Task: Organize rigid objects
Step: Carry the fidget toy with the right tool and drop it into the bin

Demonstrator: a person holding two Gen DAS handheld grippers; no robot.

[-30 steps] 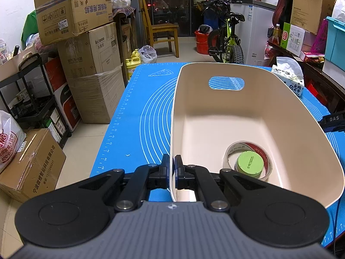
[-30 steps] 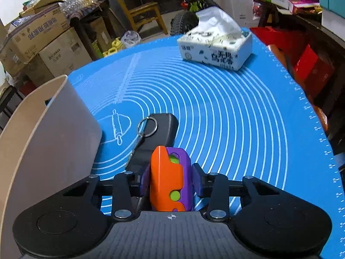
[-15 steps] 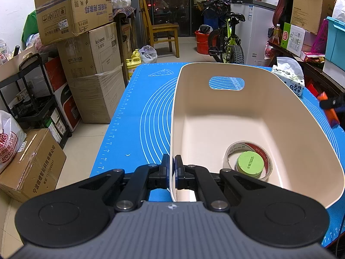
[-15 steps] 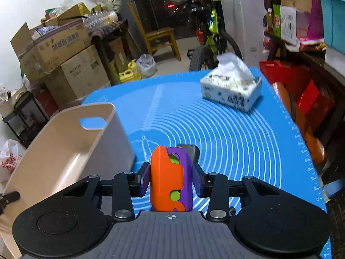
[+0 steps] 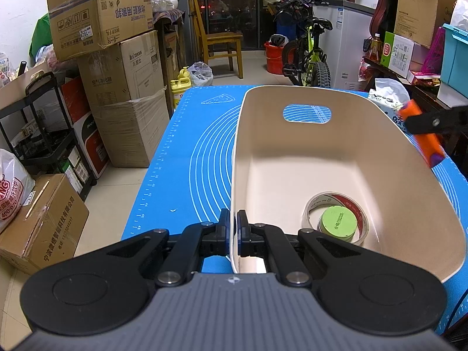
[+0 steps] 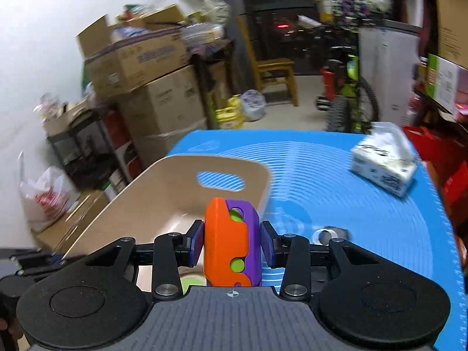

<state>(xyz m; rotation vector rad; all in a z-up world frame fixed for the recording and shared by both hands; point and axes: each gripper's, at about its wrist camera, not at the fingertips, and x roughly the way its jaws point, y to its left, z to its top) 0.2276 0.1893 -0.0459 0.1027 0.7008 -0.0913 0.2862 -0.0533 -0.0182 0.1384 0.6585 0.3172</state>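
A cream bin (image 5: 292, 158) stands on the blue mat (image 5: 187, 158). My left gripper (image 5: 233, 232) is shut on the bin's near left rim. Inside the bin lie a roll of clear tape (image 5: 336, 219) and a green round lid (image 5: 337, 223) within it. My right gripper (image 6: 232, 244) is shut on an orange and purple toy (image 6: 231, 244) and holds it in the air over the bin's right rim (image 6: 163, 204). The toy also shows at the right edge of the left wrist view (image 5: 424, 134). A key fob ring (image 6: 329, 234) lies on the mat right of the bin.
A tissue box (image 6: 383, 165) sits at the mat's far right. Stacked cardboard boxes (image 5: 117, 67) and a black shelf (image 5: 44, 134) stand left of the table. A chair (image 5: 219, 44) and a bicycle (image 5: 307, 55) are beyond the far edge.
My right gripper has lifted the toy off the mat and carried it left, up over the bin's rim. The left gripper and the bin have not moved.
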